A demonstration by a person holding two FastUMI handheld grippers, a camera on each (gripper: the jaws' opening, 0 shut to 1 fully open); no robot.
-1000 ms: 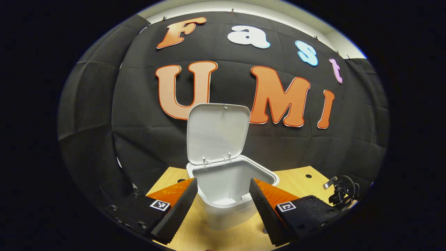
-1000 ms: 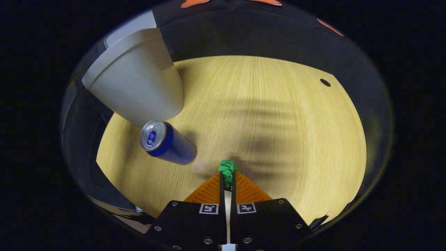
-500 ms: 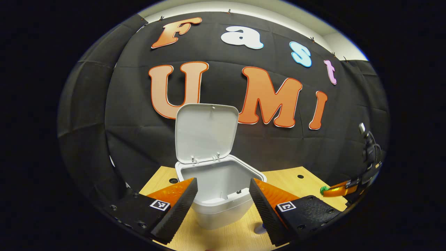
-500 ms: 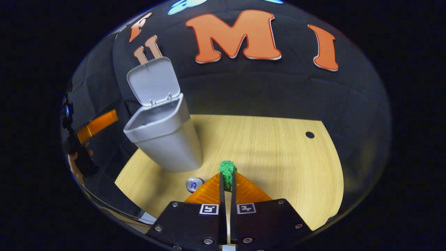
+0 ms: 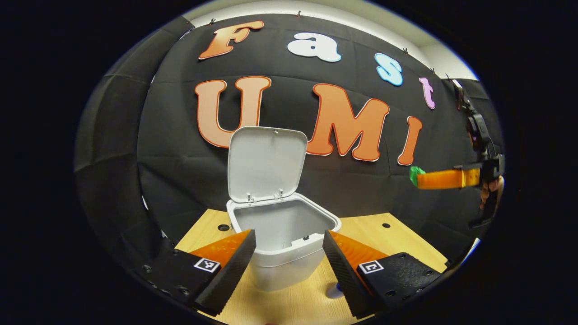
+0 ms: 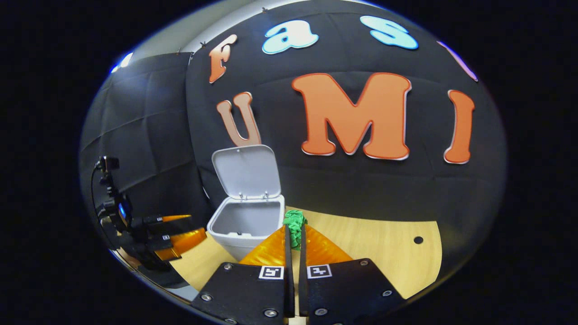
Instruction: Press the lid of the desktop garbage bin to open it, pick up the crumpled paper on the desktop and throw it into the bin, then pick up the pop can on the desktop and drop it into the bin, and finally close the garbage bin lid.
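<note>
The white desktop bin stands on the wooden table with its lid raised upright. My left gripper is open, low over the table, its fingers on either side of the bin's front. My right gripper is shut on the green crumpled paper, held in the air to the right of the bin. From the left gripper view the paper pokes out of the right gripper at the far right, well above the table. A sliver of the pop can peeks out beside my left gripper's right finger.
The wooden table has small dark holes in it. Black cloth wall stands close behind the bin. A hand holds the right gripper at the right edge of the left gripper view.
My right gripper has risen from the table with the green paper and tilted up level, facing the bin. The left gripper has stayed open in front of the bin.
</note>
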